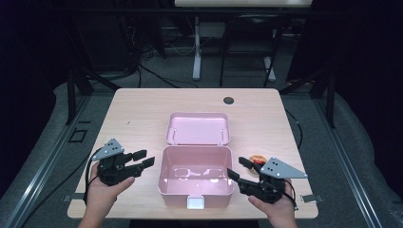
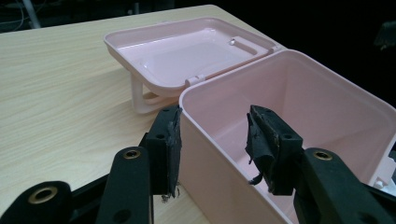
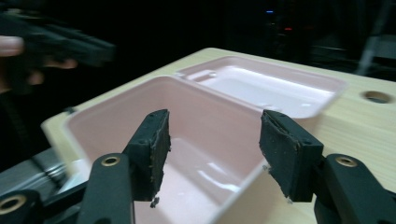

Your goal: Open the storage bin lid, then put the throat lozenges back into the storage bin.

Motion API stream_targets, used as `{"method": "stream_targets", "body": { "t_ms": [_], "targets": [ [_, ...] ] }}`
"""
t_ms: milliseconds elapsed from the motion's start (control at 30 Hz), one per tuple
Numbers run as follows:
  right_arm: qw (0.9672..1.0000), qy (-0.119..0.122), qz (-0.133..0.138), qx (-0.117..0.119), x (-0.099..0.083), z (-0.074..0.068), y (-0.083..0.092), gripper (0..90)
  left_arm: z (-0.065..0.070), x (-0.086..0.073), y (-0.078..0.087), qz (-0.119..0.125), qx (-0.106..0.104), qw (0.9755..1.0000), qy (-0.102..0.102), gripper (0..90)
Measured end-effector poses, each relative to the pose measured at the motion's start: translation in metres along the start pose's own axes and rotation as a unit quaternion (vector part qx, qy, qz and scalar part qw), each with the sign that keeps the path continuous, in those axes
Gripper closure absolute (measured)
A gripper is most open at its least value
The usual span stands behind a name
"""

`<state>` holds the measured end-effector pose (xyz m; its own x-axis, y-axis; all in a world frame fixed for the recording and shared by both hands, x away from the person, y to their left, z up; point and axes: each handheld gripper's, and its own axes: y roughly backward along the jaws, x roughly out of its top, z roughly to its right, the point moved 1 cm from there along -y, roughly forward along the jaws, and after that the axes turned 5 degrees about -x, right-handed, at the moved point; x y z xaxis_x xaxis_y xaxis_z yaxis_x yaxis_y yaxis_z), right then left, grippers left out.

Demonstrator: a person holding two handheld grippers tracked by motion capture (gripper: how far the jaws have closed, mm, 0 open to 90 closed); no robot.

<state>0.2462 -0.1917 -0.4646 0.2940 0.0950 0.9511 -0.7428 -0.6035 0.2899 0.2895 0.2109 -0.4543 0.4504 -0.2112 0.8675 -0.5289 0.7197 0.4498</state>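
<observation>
- I have the pink box (image 1: 197, 178) sitting open near my edge of the table (image 1: 138, 109), between the two grippers, its lid (image 1: 198, 127) swung back and lying flat behind it, inner face up
- Left gripper (image 1: 142, 159): jaws spread, straddling the box's left wall in the left gripper view, one pad outside and one inside; neither pad looks pressed on the wall (image 2: 205, 140), so I read it as open and holding nothing
- Right gripper (image 1: 239, 167): jaws apart as well, straddling the right rim (image 3: 243, 186) with clear gaps either side, nothing clamped
- My guess is both tools sit at the side walls because that's where you'd steady the box while the lid opens, and they have let go
- The box's long axis runs left to right across the table; its mouth faces up, the white latch (image 1: 196, 203) points at me, the hinge away
- A small red and yellow thing (image 1: 257, 160) lies just by the right gripper; I can't tell what it is
</observation>
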Motion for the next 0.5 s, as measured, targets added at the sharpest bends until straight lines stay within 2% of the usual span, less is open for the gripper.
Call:
{"method": "stream_targets", "body": {
  "t_ms": [33, 100, 167, 267, 367, 500],
  "targets": [
    [0.9999, -0.004, -0.004, -0.011, 0.001, 0.004, -0.001, 38.8, 0.000, 0.000, 0.000, -0.002, 0.000, 1.0000, 0.000, 54.5],
    [0.9995, -0.022, -0.016, -0.014, 0.004, 0.011, -0.002, 38.2, 0.000, 0.000, -0.001, -0.005, -0.004, 1.0000, 0.000, 53.7],
    [0.9991, -0.023, -0.028, -0.023, 0.006, 0.017, -0.004, 34.8, -0.001, 0.000, -0.002, -0.003, -0.004, 1.0000, 0.002, 53.1],
    [0.9983, -0.007, -0.046, -0.035, 0.010, 0.023, -0.006, 29.9, -0.002, 0.002, -0.002, 0.000, -0.006, 1.0000, 0.001, 52.3],
    [0.9983, 0.000, -0.040, -0.043, 0.014, 0.030, -0.007, 27.0, -0.001, 0.002, -0.003, -0.006, -0.010, 0.9999, 0.001, 51.6],
    [0.9978, -0.006, -0.047, -0.047, 0.016, 0.039, -0.011, 25.9, 0.001, 0.003, -0.004, -0.005, -0.009, 0.9999, 0.002, 51.4]
  ]
}}
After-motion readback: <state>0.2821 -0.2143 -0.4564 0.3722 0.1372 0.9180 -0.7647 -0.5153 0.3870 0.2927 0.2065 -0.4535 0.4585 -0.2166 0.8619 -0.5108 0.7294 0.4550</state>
